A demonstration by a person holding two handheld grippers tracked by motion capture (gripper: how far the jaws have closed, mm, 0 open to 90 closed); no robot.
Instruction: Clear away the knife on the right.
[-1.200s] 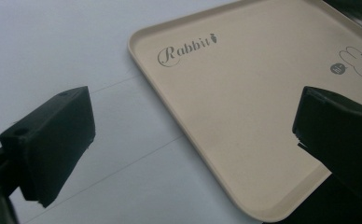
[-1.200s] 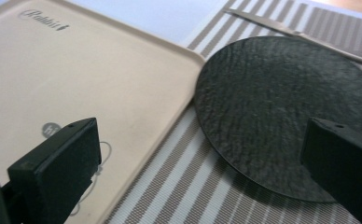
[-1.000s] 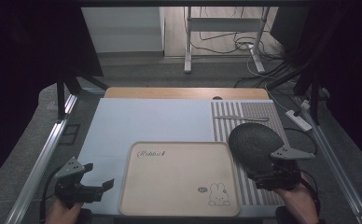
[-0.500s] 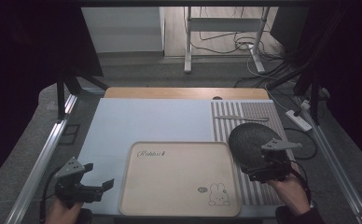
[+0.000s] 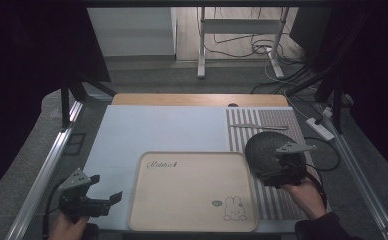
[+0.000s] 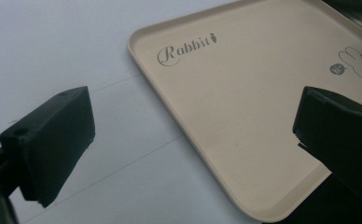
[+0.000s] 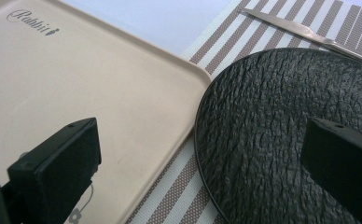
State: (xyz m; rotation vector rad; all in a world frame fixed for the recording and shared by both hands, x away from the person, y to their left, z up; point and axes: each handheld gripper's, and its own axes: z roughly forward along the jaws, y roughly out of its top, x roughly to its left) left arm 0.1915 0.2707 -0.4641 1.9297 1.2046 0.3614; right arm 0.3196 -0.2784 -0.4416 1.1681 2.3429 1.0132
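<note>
High view: left gripper, jaws spread, sits beside the beige tray; right gripper, jaws spread, hangs over the black textured plate.

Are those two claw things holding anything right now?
No. The left gripper is open over the tray; the right gripper is open above the black plate, gripping nothing.

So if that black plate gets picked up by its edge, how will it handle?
The black plate looks stiff, so it should lift in one piece. Its rough, wrinkled surface probably helps grip. It is wide and shallow, so held at one edge it may tilt; possibly breakable if dropped.
</note>
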